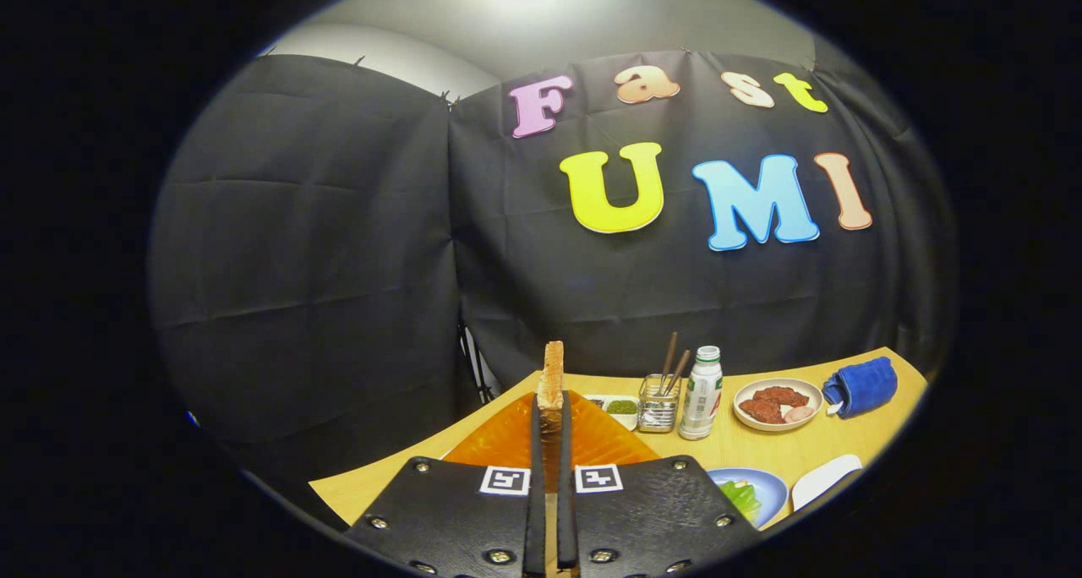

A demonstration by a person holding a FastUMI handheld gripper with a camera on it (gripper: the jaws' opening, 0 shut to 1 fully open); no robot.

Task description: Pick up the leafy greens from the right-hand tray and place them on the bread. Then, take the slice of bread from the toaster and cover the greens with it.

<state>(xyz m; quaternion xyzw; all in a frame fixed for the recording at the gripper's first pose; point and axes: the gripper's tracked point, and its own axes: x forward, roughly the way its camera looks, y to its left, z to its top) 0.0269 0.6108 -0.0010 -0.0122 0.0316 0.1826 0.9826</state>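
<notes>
Bread slice pinched upright between the fingers

Bread, a toasted brown slice (553, 377), stands on edge, pinched between both narrow fingers of the gripper (551, 409); its lower part is hidden behind them. Below lies an orange mat (507, 438) on the wooden table (811, 451), its near part covered by the gripper body. Leafy greens (742, 496) sit on a blue plate (771, 485), partly cut off. Beyond stand a white bottle (702, 392) and a chopstick holder (658, 402).
</notes>
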